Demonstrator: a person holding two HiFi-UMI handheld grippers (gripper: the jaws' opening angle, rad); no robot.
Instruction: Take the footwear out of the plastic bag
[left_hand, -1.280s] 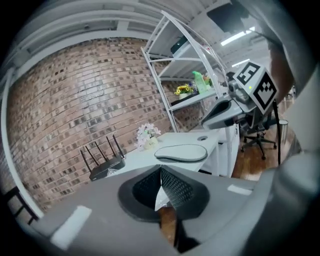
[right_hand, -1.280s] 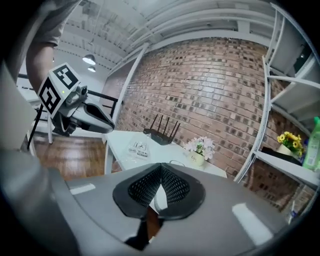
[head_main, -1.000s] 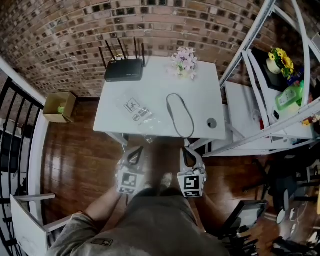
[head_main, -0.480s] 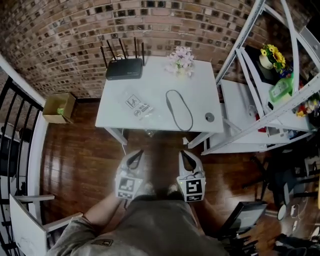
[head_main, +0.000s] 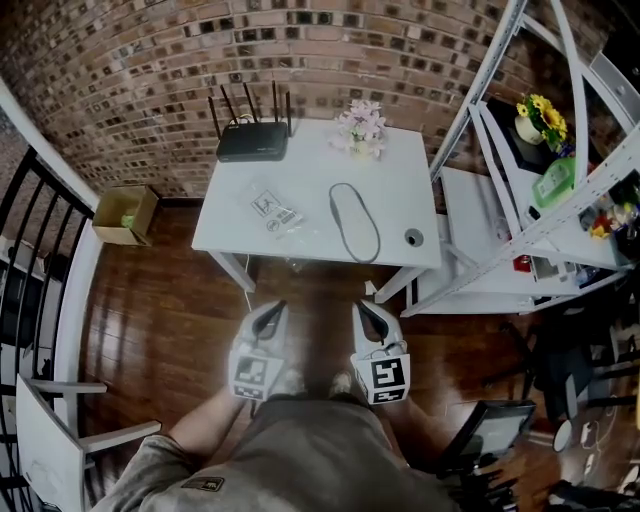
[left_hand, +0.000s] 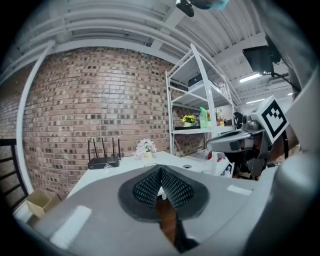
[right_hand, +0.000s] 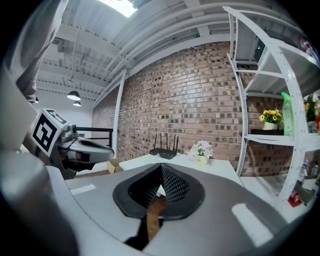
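Grippers side by side, low and near, out over the wooden floor (head_main: 160, 320) short of the white table (head_main: 400, 200). Left gripper (head_main: 277, 306) has its jaws pressed together, the ribbed pads meeting at the tip with nothing between them, and its own view confirms it. Right gripper (head_main: 362, 304) is the same story: jaws closed, empty, pointing toward the table. Neither one touches anything; they sit apart from each other, with the person's legs below them.

On to the table. The plastic bag (head_main: 275, 215) lies flat on the left half of the tabletop, toward the near edge, clear with printed labels showing; what it holds is too small to tell. Just right of it, a black cable (head_main: 354, 222) lies in a long loop, and further right a small round object (head_main: 413, 237) rests near the near-right corner. At the far edge, a black router (head_main: 252, 143) with four antennas stands on the left and a pot of pale flowers (head_main: 360, 130) on the right.

Behind it all runs the brick wall (head_main: 150, 60). A cardboard box (head_main: 125, 213) sits on the floor left of the table, and white shelving (head_main: 520, 160) rises on the right, carrying yellow flowers (head_main: 533, 118) and a green bottle (head_main: 555, 183).
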